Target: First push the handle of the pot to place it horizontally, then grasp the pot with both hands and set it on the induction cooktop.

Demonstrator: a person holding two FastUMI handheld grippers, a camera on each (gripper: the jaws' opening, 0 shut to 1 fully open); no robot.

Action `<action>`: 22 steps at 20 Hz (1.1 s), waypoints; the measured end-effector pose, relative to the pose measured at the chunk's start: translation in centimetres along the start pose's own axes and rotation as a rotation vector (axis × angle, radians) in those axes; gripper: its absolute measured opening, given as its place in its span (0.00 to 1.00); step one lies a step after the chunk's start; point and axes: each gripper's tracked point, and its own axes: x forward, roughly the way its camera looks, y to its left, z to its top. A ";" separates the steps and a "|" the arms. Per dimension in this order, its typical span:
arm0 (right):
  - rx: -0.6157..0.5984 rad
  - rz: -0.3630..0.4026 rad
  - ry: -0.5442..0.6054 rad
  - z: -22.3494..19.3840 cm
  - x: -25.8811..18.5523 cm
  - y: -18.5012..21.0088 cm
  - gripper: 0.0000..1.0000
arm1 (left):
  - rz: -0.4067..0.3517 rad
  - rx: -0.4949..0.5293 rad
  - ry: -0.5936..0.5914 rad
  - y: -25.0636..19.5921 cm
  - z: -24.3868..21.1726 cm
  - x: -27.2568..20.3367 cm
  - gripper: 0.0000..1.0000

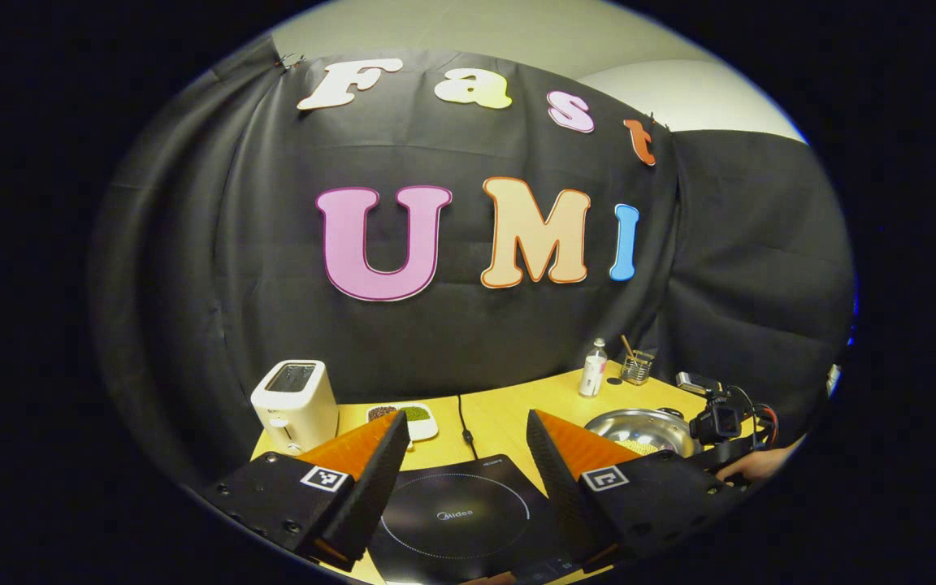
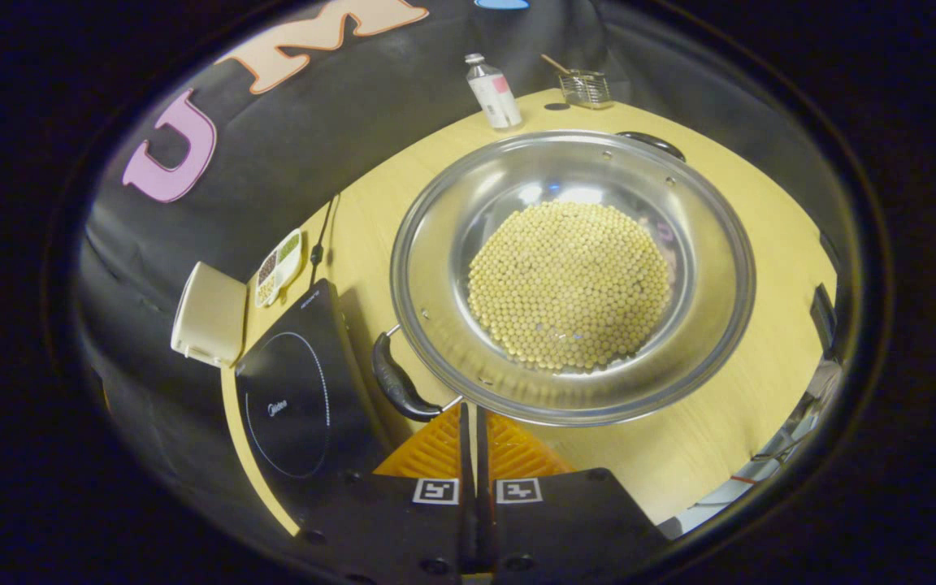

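A wide steel pot (image 2: pixel 574 203) holding yellow beans (image 2: pixel 569 284) stands on the wooden table (image 2: pixel 760 341). One black handle (image 2: pixel 395 378) points toward the cooktop side; the other handle (image 2: pixel 651 142) is at the far rim. My right gripper (image 2: pixel 472 413) is shut with nothing between its fingers, its tips right beside the near handle's end and just under the pot's rim. The black induction cooktop (image 1: pixel 456 512) lies below my left gripper (image 1: pixel 466 418), which hangs open above it. In the left gripper view, the pot (image 1: pixel 643 431) is to the right, with the right gripper (image 1: pixel 720 422) and a hand (image 1: pixel 752 465) beside it.
A white toaster (image 1: pixel 293 402) and a small dish of beans (image 1: pixel 415 418) stand behind the cooktop, whose cable (image 1: pixel 464 418) runs to the back. A bottle (image 2: pixel 494 93) and a glass holder (image 2: pixel 586 88) stand beyond the pot. The cooktop (image 2: pixel 297 390) lies left of the pot.
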 end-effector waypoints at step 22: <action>-0.121 0.065 -0.094 5.8 -4.3 -4.5 0.00 | -0.019 -0.113 0.154 -5.4 -3.8 0.2 0.89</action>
